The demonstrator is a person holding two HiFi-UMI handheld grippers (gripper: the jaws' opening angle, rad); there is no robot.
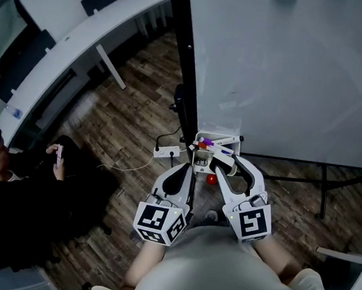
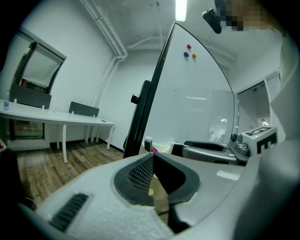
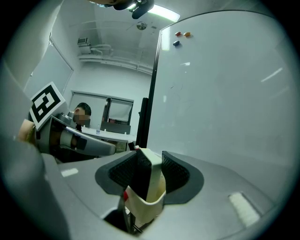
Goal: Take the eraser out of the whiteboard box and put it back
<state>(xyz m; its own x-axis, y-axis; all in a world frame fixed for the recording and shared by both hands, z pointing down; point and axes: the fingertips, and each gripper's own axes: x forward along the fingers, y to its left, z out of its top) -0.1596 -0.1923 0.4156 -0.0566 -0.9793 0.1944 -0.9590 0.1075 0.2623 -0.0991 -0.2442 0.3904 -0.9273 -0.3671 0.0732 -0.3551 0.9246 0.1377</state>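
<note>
The eraser (image 3: 152, 180), a cream block with a dark felt face, sits between the pads of my right gripper (image 3: 150, 161), which is shut on it. Its lower end is at the curved rim of the white whiteboard box (image 3: 140, 208). In the head view the box (image 1: 219, 139) hangs at the whiteboard's lower left corner and holds markers (image 1: 208, 143). The right gripper (image 1: 221, 167) is just in front of the box. My left gripper (image 1: 189, 168) hangs beside it on the left. Its jaws (image 2: 152, 157) meet at the tips with nothing in them.
The whiteboard (image 1: 285, 68) stands on a black frame (image 1: 184, 58) with legs across the wood floor. A power strip (image 1: 167, 151) lies by its foot. A person in dark clothes (image 1: 10, 181) sits at the left. A long white desk (image 1: 83, 34) runs behind.
</note>
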